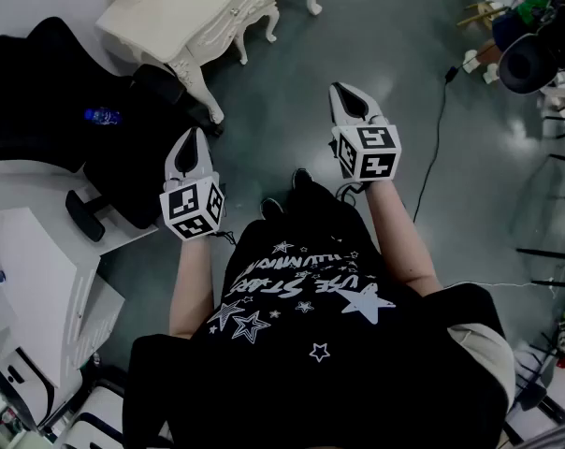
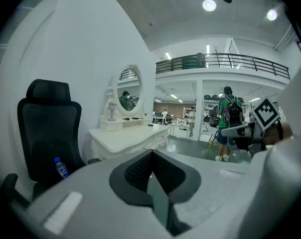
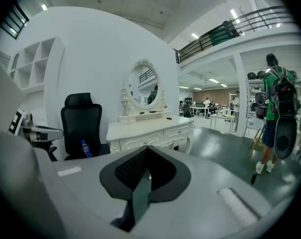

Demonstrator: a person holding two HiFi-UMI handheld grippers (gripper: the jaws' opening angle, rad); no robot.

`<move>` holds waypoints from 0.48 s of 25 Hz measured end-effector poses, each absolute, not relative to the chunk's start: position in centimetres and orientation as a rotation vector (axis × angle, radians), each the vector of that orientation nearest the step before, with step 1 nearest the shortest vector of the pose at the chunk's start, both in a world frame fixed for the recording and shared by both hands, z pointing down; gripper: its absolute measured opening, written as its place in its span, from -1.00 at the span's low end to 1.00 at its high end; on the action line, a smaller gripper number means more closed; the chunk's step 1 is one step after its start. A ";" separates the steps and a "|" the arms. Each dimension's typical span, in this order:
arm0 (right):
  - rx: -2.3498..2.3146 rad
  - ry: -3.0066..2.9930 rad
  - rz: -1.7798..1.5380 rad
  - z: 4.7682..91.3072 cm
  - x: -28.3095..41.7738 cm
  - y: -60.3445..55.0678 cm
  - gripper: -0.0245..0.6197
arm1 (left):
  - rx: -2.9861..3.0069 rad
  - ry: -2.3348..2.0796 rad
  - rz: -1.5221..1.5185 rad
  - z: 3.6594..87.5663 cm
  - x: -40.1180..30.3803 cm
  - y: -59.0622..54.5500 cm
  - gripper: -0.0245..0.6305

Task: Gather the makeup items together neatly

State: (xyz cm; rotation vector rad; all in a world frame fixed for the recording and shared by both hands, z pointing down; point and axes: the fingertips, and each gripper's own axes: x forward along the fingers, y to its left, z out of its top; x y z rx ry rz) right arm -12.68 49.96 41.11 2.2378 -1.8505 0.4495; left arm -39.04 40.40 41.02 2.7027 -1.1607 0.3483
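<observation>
My left gripper (image 1: pixel 196 138) and right gripper (image 1: pixel 344 90) are held in the air over the grey floor, a step back from the cream dressing table (image 1: pixel 198 12). Both are shut, with nothing between their jaws. In the left gripper view its closed jaws (image 2: pixel 151 156) point toward the table (image 2: pixel 128 138) and its oval mirror (image 2: pixel 129 89). The right gripper (image 3: pixel 146 151) faces the same table (image 3: pixel 145 131), where a few small dark items (image 3: pixel 151 112) lie at the mirror's foot, too small to identify.
A black office chair (image 1: pixel 39 92) stands left of the table with a blue-labelled water bottle (image 1: pixel 103 116) on its seat. White cabinets (image 1: pixel 30 279) fill the lower left. A cable (image 1: pixel 432 157) runs across the floor at right. A person with a green backpack (image 3: pixel 276 113) stands further off.
</observation>
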 end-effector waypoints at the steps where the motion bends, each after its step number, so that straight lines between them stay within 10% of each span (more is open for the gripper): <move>1: 2.237 -1.849 0.451 41.2 -12.5 49.7 -0.84 | 2.704 -1.162 0.347 41.0 -38.8 40.2 -0.92; 12: 2.235 -1.853 0.466 41.4 -12.7 48.5 -0.84 | 2.674 -1.152 0.335 41.8 -39.3 39.5 -0.92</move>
